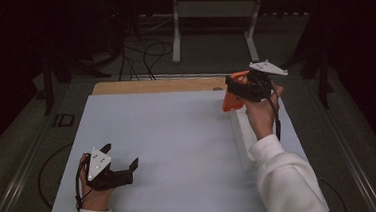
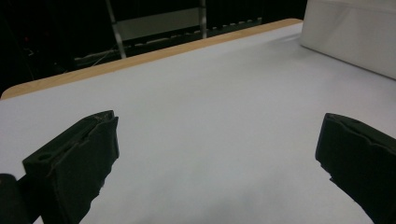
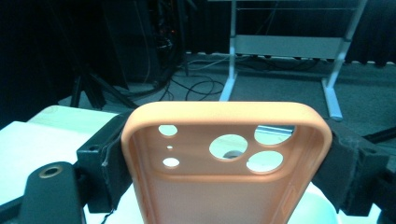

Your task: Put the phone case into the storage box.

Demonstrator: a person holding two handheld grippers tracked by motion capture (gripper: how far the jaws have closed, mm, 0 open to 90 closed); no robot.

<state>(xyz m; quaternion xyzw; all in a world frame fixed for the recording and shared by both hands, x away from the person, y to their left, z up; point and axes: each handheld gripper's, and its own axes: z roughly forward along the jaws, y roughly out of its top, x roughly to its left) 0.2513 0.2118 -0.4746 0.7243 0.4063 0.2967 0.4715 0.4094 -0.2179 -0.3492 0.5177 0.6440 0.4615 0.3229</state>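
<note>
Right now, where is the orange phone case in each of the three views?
High view: orange phone case upper right, clamped in the right gripper.
Left gripper view: not in it.
Right gripper view: centre bottom, between the jaws.
Shared landmark: white metal stand behind the table.

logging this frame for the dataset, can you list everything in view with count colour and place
phone case: one, orange, clamped between the right gripper's jaws, held above the table's far right corner, camera cutouts at its far end
white box: one, white, lying along the table's right side
table: one, pale blue-grey top with a wooden strip at the far edge
metal frame stand: one, white-grey, on the floor beyond the table
cables: several, black, on the floor past the far edge
left gripper: one, black with a grey plate, near left of the table, jaws wide apart on nothing
right gripper: one, black with a grey plate, raised at far right
hands: two, in white sleeves, one on each gripper
</note>
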